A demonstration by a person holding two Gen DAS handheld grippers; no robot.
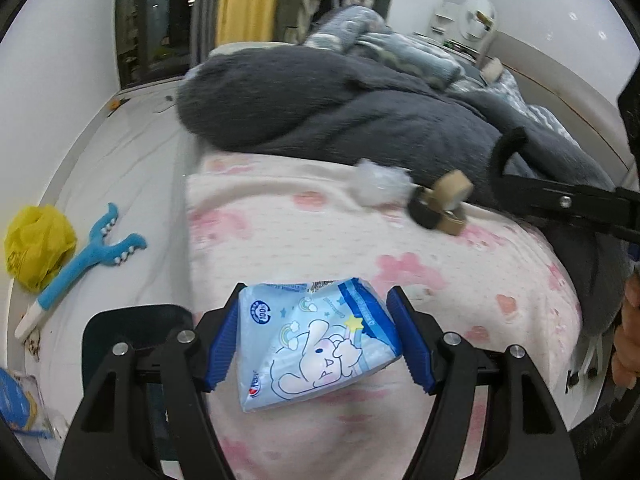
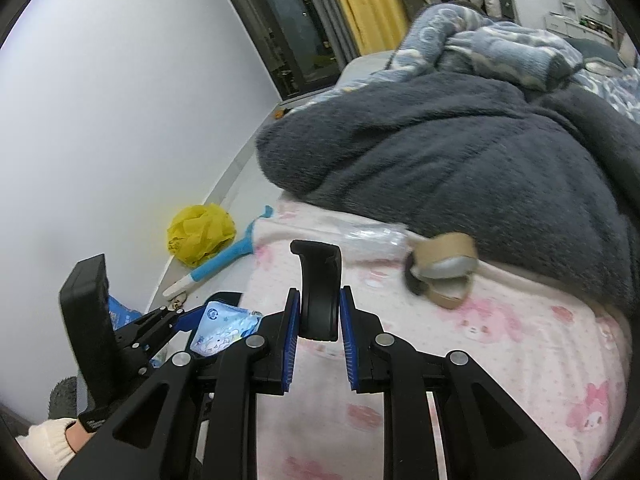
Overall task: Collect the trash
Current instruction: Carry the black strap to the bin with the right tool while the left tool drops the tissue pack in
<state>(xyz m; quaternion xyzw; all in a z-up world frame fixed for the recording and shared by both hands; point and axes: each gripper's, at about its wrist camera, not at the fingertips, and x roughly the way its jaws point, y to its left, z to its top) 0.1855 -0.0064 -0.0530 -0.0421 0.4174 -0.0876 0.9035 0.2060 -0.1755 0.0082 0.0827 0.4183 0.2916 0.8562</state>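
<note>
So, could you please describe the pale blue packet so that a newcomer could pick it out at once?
Start at the bed's pink-patterned blanket, below the dark grey fleece. Above its near end, the left gripper holds a crumpled pale blue packet between its jaws. Unlike the clear wrapper and tape rolls farther up, it shows a white cartoon rabbit.

Round seal on the blue tissue packet (image 1: 316, 344): we read "100", printed upside down from our view.
Dark blue band on the same packet: we see a line of small white print, too small and blurred to read.
Red mark at the packet's lower corner: we see a logo, not legible.
Same packet in the right wrist view: nothing readable.
</note>
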